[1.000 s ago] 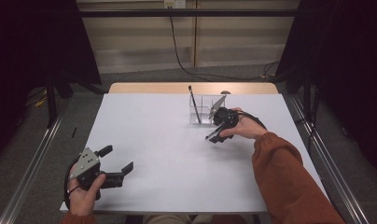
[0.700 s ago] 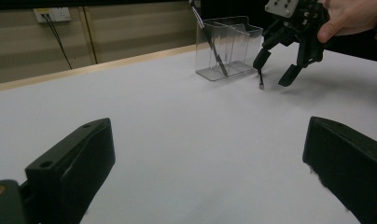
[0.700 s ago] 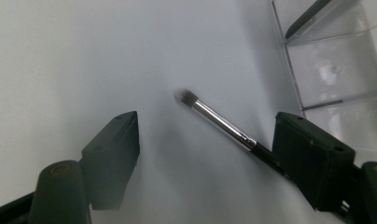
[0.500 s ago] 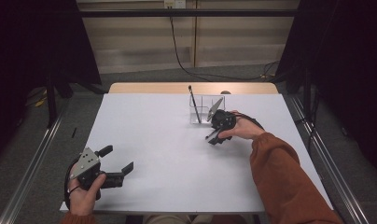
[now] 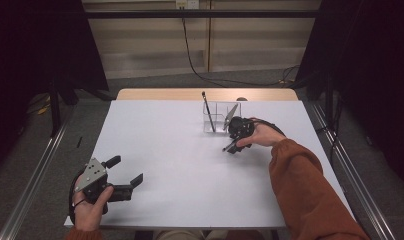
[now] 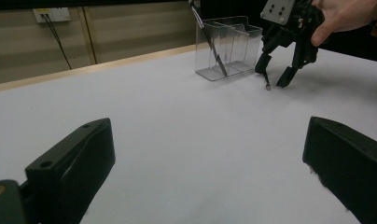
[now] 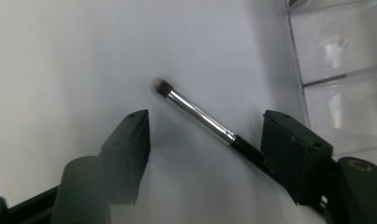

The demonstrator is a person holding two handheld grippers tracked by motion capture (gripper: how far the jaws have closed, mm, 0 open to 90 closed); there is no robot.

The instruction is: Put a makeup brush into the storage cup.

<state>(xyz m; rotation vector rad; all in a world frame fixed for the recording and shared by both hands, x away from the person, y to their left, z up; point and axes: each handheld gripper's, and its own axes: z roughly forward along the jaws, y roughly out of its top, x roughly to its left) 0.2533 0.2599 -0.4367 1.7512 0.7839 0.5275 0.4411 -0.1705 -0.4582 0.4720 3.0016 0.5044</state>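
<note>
At the near left corner of the white table [image 5: 180, 165], the person's left hand [image 5: 90, 207] is holding the left gripper [image 5: 125, 172] low over the surface, its two black fingers [image 6: 70, 168] spreading wide with nothing between them. They are pointing across the bare table toward the far right.

Further right, a clear plastic organiser [image 5: 217, 117] is standing near the table's far edge, divided into compartments. A dark slim brush [image 5: 207, 111] is leaning inside its left compartment, and a second slim tool [image 5: 231, 115] is leaning in the right one.

Just beside the organiser on its right, the right hand [image 5: 262, 135], in an orange sleeve [image 5: 310, 195], is tilting the right gripper [image 5: 231, 147] down at the table. Its fingers [image 7: 126, 149] are standing apart, and a small makeup brush [image 7: 200, 119] with a silver ferrule is lying between them; its bristle tip is pointing away past the fingertips while its dark handle is running in beside the right-hand finger, whether touching it I cannot tell
</note>
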